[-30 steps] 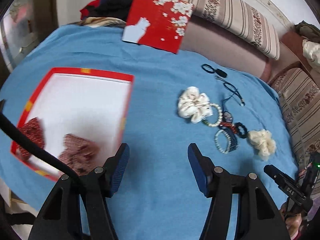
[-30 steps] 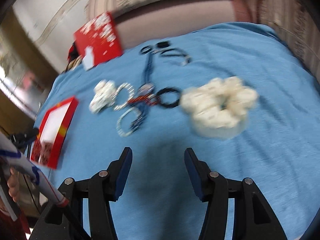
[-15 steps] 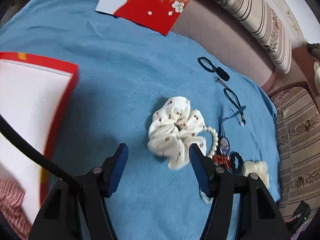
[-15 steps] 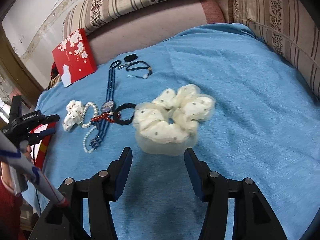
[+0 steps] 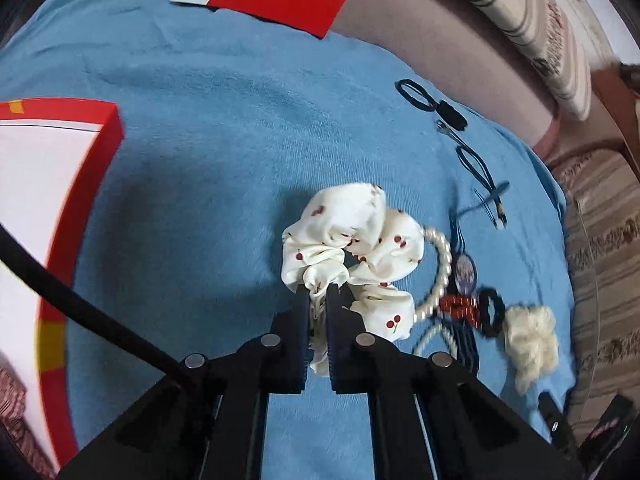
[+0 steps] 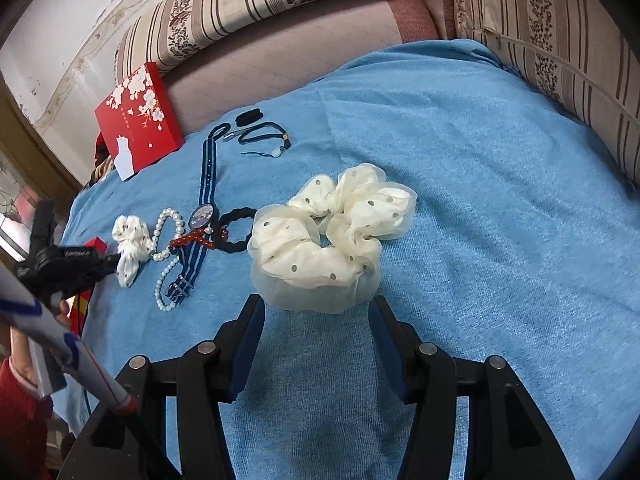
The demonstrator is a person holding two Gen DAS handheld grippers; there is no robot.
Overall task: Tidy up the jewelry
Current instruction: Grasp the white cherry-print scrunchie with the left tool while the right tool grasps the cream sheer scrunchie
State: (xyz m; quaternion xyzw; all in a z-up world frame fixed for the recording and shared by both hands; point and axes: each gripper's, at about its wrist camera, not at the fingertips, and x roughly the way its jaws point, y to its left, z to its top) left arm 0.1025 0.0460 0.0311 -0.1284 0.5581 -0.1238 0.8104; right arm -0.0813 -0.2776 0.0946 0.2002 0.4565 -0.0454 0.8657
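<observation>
Fabric of the white cherry-print satin scrunchie (image 5: pixel 352 240) is pinched between the nearly closed jaws of the left gripper (image 5: pixel 318 300), on the blue cloth-covered sofa seat (image 5: pixel 208 128). Touching the scrunchie on its right side, a white pearl bead bracelet (image 5: pixel 438 256) is seen, and beyond it a tangle made up of a red bead bracelet (image 5: pixel 460 306), a blue-and-white striped strap with a round pendant (image 6: pixel 206 188) and a black twisted hair tie (image 5: pixel 492 312). A cream sheer dotted scrunchie (image 6: pixel 328 240) lies just ahead of the right gripper (image 6: pixel 316 316), whose jaws are held wide apart, with nothing between them. An open red-rimmed white box (image 5: pixel 60 184) sits at the left edge of the cloth. A red lid printed with white blossoms (image 6: pixel 136 120) is propped at the back edge, against the striped sofa cushion (image 6: pixel 256 0). Black cords (image 6: pixel 260 136) lie near that edge.
</observation>
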